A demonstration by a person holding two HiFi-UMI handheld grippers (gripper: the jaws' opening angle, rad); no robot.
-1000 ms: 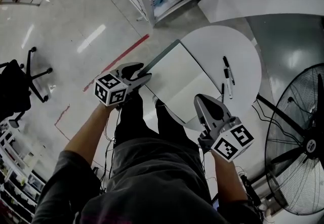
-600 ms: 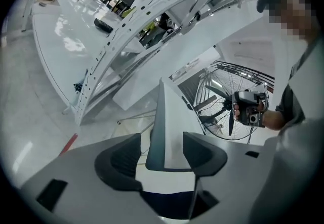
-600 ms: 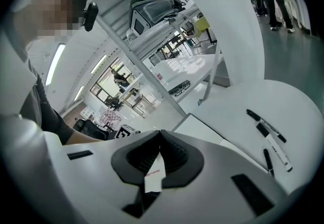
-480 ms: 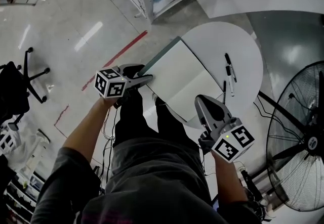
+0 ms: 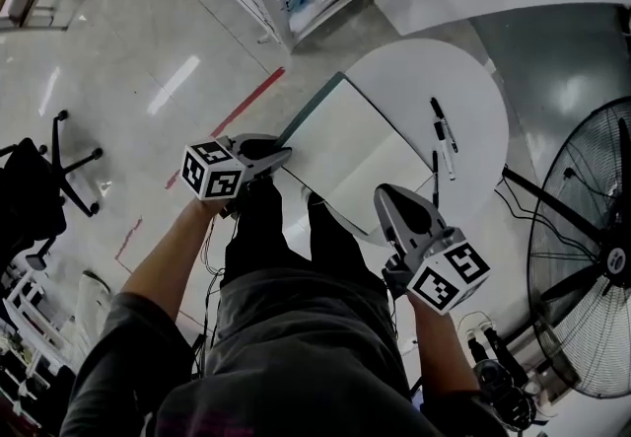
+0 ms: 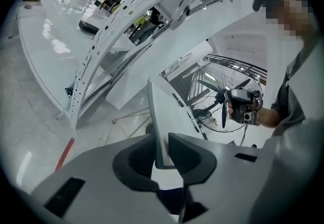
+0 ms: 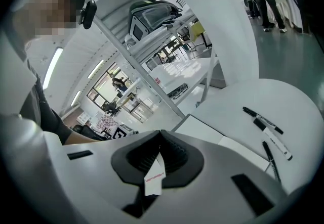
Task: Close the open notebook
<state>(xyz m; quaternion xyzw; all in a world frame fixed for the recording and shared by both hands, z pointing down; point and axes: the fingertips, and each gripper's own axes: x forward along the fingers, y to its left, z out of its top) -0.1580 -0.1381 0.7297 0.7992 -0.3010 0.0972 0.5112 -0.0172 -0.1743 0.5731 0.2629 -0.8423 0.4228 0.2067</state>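
A thin open notebook with white pages and a dark grey-green cover (image 5: pixel 347 151) lies on the round white tabletop (image 5: pixel 434 80), in front of the person's knees. Its left side seems to jut past the tabletop's rim. The left gripper (image 5: pixel 282 151) is at that free edge, where a cover can be taken from the side without scraping the tabletop. Its fingers are closing with the cover's edge standing between them. The pads appear to meet it on both sides, though the wide-angle view leaves the contact a little uncertain. I judge this hold to be the start of swinging the left half over onto the right.

The right gripper (image 5: pixel 387 196) hangs near the notebook's lower right corner, apart from it and taking no part. Its fingers are pressed together, with only a small white paper tag with red print (image 7: pixel 154 178) pinched between them. A few dark pens (image 5: pixel 441 137) lie on the tabletop beyond the right page, clear of where the cover should land.
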